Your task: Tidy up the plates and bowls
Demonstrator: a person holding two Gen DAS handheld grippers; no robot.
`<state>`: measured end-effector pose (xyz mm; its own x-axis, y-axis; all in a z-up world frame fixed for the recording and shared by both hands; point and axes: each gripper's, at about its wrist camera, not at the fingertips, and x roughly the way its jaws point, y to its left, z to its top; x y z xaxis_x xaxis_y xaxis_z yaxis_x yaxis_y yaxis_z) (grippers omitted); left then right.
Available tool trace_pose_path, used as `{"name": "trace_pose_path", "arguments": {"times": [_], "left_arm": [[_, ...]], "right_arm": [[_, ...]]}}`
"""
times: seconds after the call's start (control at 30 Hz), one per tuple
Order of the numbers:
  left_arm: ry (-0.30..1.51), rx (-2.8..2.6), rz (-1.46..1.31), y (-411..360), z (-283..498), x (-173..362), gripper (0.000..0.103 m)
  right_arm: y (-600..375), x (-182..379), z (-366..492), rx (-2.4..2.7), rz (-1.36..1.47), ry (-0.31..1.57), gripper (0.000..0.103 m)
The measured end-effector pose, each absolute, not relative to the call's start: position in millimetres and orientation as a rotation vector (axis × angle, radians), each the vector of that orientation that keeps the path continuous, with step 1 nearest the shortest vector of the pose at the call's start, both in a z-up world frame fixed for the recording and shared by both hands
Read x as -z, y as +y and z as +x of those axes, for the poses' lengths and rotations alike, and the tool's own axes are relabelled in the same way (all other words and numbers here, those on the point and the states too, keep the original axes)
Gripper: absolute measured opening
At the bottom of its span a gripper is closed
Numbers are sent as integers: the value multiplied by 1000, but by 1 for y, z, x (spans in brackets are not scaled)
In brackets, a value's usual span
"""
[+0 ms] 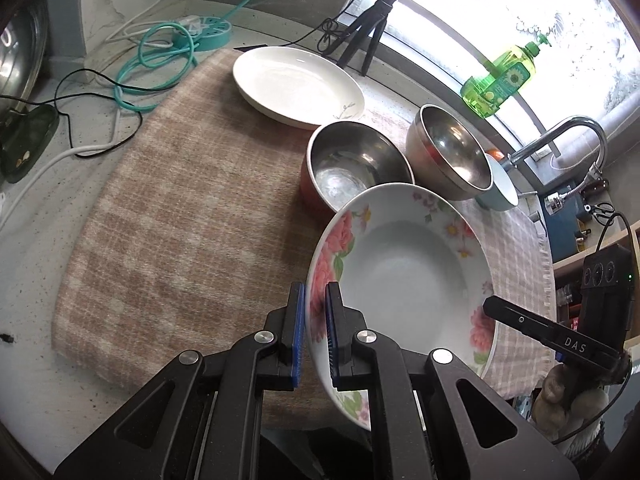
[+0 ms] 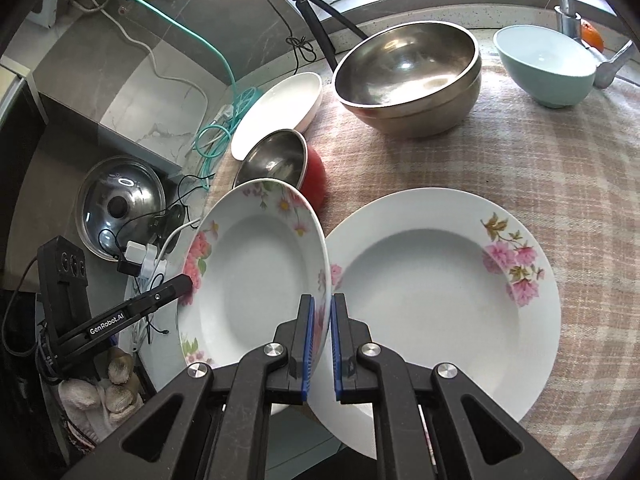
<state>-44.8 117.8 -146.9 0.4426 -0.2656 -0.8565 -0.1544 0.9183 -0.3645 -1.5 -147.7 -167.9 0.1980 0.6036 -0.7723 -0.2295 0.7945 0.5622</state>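
Observation:
Both grippers hold one floral plate [image 1: 404, 276] by opposite rims, tilted above the checked cloth. My left gripper [image 1: 316, 332] is shut on its left rim. My right gripper [image 2: 321, 344] is shut on the same plate [image 2: 256, 276] at its right rim. A second floral plate [image 2: 436, 292] lies flat on the cloth to the right. A plain white plate [image 1: 296, 84] lies at the far end. A red steel bowl [image 1: 356, 168] and a large steel bowl [image 1: 448, 152] stand beyond the held plate. A teal bowl [image 2: 548, 64] stands near the tap.
The checked cloth [image 1: 180, 216] covers the counter. Cables and a teal power strip [image 1: 200, 32] lie at the back left. A pot lid [image 2: 120, 208] leans beside the counter. A tripod [image 1: 368, 32], a green soap bottle [image 1: 500, 80] and a tap [image 1: 560, 140] stand by the window.

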Motion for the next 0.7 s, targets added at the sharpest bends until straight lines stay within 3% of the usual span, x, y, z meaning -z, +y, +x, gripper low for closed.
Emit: {"name": "trace_pose_path", "arguments": {"times": [0.7], "left_arm": [[1161, 168, -377, 52, -33, 157, 8]], "right_arm": [[-218, 174, -13, -492, 406, 1236, 8]]}}
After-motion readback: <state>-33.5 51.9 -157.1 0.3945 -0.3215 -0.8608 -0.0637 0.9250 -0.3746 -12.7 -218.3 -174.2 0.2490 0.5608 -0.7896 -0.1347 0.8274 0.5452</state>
